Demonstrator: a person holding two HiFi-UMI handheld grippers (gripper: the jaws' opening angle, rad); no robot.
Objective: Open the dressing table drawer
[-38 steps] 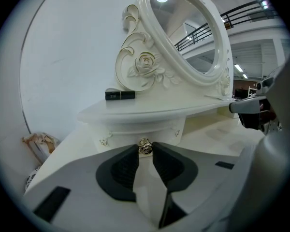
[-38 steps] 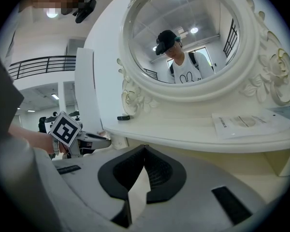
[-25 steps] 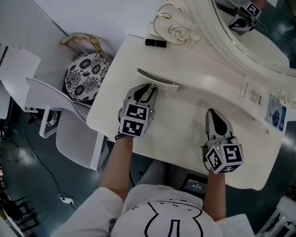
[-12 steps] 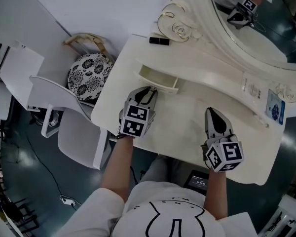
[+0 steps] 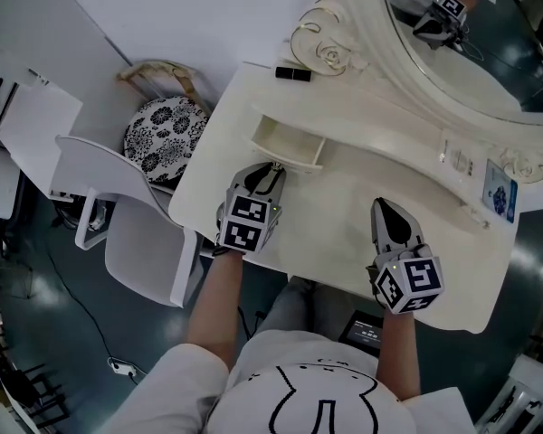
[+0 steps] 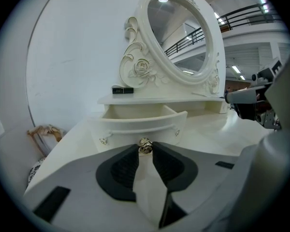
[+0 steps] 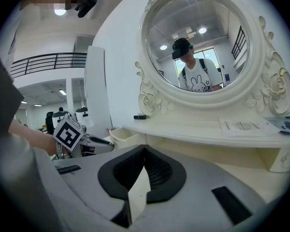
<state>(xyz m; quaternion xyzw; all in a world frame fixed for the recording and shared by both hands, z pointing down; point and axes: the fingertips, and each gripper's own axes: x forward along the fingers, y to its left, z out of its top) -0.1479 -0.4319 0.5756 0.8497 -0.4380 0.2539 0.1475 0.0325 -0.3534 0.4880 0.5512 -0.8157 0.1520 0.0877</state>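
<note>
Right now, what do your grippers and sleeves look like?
Both the left gripper and right gripper have pale grey bodies, black ribbed pads and a cube of black-and-white square markers at the rear. The person wears a white short-sleeved T-shirt with a black line drawing.

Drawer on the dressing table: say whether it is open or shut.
Open, partly. The drawer sticks out over the tabletop, its inside showing; the left claw grips its knob.

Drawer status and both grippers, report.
Copy: left gripper shut on knob; right gripper shut, empty, above tabletop. Partly open drawer, nothing blocking it.
</note>
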